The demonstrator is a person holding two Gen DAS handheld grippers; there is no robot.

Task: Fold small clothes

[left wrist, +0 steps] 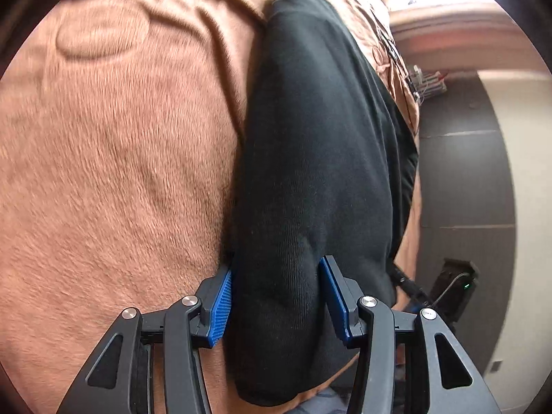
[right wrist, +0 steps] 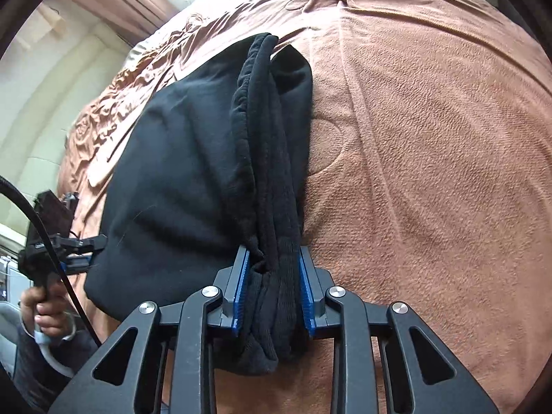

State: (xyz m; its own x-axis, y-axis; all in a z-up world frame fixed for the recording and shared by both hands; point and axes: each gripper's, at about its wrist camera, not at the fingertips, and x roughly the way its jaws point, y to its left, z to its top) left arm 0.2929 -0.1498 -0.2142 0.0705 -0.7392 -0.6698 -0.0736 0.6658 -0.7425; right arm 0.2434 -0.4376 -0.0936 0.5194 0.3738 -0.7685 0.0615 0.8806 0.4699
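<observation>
My left gripper (left wrist: 276,296) has its jaws closed only partly, with a thick fold of the black garment (left wrist: 321,158) pressed between the blue pads (left wrist: 220,310). My right gripper (right wrist: 272,293) has its jaws nearly closed on the bunched edge of the same garment (right wrist: 179,172). The garment lies on the bed, over a brown fleece blanket (right wrist: 431,138). From the right wrist view I see my left hand (right wrist: 45,310) holding its handle. I can read no label or writing anywhere.
</observation>
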